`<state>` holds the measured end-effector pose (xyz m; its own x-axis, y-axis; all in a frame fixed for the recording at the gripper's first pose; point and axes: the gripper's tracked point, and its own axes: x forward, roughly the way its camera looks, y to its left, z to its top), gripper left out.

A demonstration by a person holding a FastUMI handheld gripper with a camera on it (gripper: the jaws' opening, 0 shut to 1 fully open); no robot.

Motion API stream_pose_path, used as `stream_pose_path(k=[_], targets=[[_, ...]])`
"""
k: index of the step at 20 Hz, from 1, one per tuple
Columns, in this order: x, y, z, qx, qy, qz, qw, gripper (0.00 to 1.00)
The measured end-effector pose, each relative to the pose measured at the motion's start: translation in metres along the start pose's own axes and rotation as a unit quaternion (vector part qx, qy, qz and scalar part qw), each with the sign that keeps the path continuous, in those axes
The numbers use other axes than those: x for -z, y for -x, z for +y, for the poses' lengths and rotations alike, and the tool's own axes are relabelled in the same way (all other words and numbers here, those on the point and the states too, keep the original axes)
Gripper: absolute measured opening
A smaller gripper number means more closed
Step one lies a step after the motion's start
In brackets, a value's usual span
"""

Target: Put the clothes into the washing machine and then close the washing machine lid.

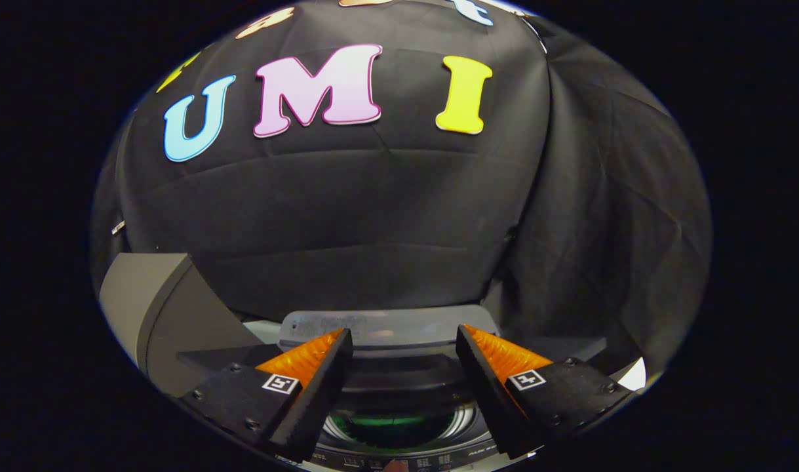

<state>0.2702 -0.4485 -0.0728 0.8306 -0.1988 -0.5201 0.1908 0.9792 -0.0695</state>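
My gripper is open, its fingers spread wide with nothing between them. It hovers above a top-loading washing machine. Low between the fingers I see the round drum opening, with something green inside that could be cloth; I cannot tell for sure. The translucent grey lid stands raised at the back of the machine, just beyond the fingertips. A strip of the control panel shows along the machine's near edge.
A grey box-like block stands to the left of the machine, close to the left finger. A small white patch shows past the right finger. The booth's black cloth wall hangs right behind the lid.
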Motion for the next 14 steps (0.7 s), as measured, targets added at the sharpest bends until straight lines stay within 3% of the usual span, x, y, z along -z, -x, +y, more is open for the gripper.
stream_pose_path(k=[14], targets=[[0.103,-0.013,-0.007,0.007,0.006,0.121,0.993,1.0]])
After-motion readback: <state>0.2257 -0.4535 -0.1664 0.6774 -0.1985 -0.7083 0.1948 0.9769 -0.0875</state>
